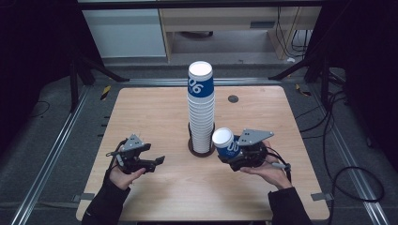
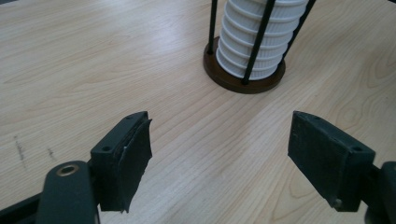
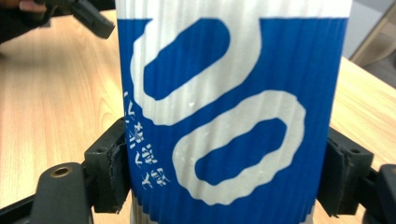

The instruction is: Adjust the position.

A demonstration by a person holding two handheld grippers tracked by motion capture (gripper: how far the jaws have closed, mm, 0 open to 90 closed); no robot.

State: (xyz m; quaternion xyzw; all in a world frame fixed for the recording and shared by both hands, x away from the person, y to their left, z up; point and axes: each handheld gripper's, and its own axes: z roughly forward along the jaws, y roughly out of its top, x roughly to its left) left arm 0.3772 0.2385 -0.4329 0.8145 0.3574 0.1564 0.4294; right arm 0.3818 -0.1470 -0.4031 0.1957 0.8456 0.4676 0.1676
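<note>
While the right gripper (image 1: 233,151) pinches a single blue-and-white paper cup (image 1: 226,143) between its pads, that cup lies just to the right of the cup stack (image 1: 201,110), apart from it, its white closed base turned up and toward the stack; its long axis is tilted, leaning up and to the left in the high view, whereas the stack stands upright in a dark round holder (image 1: 201,151) with thin black rods (image 2: 259,38); in the right gripper view the cup (image 3: 233,107) sits squarely across the jaws, both pads pressed against its ribbed wall, so the grip looks firm; the right hand (image 1: 271,172) is plainly the nearer one to the stack, and the coming move, as I judge it, turns on bringing the cup's axis in line with wherever it is to go; the left gripper (image 1: 151,161) rests lower left on the wooden table (image 1: 155,108), well apart from the holder, its jaws standing wide with nothing between them, pointing toward the holder's base (image 2: 243,84); nothing lies between cup and stack; a small dark disc (image 1: 233,99) sits farther back on the table, out of the way.
</note>
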